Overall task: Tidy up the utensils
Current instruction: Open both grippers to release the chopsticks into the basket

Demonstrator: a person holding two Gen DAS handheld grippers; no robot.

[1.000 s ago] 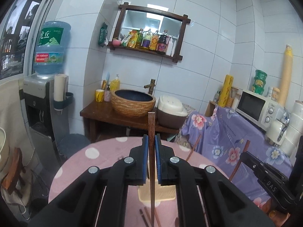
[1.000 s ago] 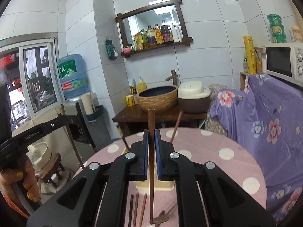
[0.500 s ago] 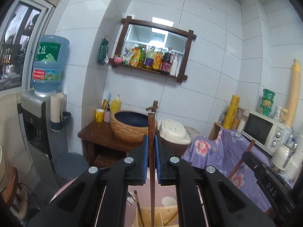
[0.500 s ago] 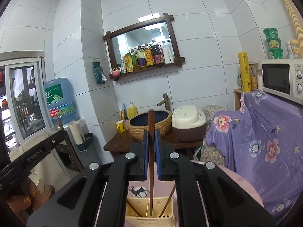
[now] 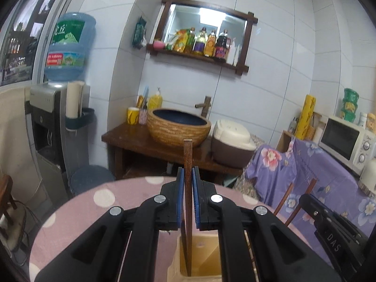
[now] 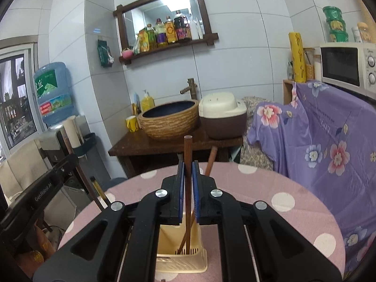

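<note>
Standing upright: slim brown chopstick (image 5: 188,188)

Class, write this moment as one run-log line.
left gripper: shut on chopstick | right gripper: shut on chopstick | both tips inside beige holder

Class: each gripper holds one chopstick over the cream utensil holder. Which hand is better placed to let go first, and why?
Probably the right. The right gripper has its chopstick tip down inside the holder. The left gripper's chopstick also enters the holder, its tip hidden.
</note>
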